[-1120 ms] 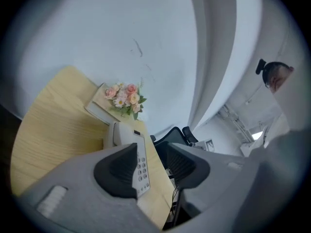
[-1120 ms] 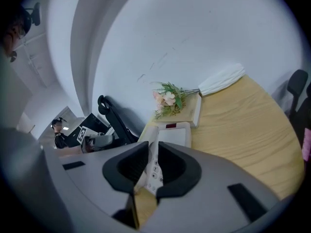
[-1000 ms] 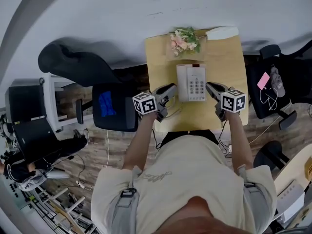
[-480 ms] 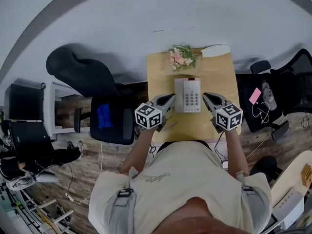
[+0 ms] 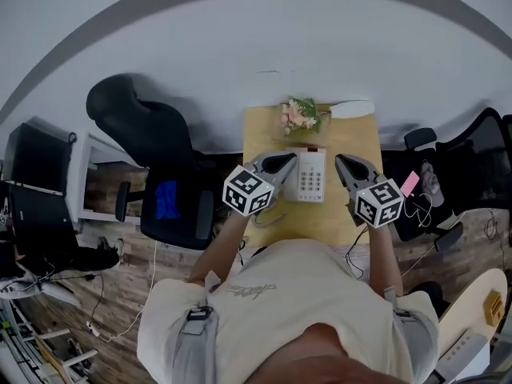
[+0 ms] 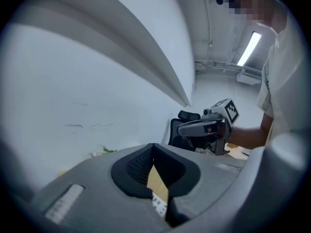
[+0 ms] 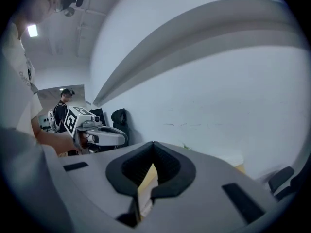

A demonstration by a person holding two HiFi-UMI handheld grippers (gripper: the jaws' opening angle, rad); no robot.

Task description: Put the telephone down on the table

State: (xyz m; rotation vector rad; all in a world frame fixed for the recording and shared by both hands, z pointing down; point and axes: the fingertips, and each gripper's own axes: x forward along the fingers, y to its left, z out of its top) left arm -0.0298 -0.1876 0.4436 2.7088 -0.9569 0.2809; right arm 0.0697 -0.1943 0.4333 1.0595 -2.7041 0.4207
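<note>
Phone (image 5: 310, 174) lies flat on counter (image 5: 264, 138), about mid counter, keypad (image 5: 313, 181) face up, handset (image 5: 300, 173) in its cradle as far as I can tell. Flowers (image 5: 298, 115) at 12 o'clock of it by the far edge, a white oblong thing (image 5: 352, 108) at 1 o'clock. Left claw (image 5: 290, 160) sits at 9 o'clock of the phone, right claw (image 5: 341, 163) at 3 o'clock, phone between them. Both claws closed tight, nothing held: each gripper view shows the pads meeting with only a thin slit. Through the slit shows a strip of counter, plus a few phone keys low down in the left one. Both aim mostly at the wall (image 5: 240, 62), not down at the phone, so I read them as up off the counter, no contact. Head view has the left tip overlapping the phone's top left corner, but that looks like height, not touch

Progress: judged done. Phone is down and rests on its own, neither claw on it. Nothing left that I can see except taking the claws away; no sign it needs straightening

Orientation: long axis runs 12–6 in head view, about square with the counter edges. Top end points to 12, at the flowers; bottom edge points to 6, at the person. Handset lies along the 9 o'clock side, parallel to the long axis, keypad on the 3 o'clock side
</note>
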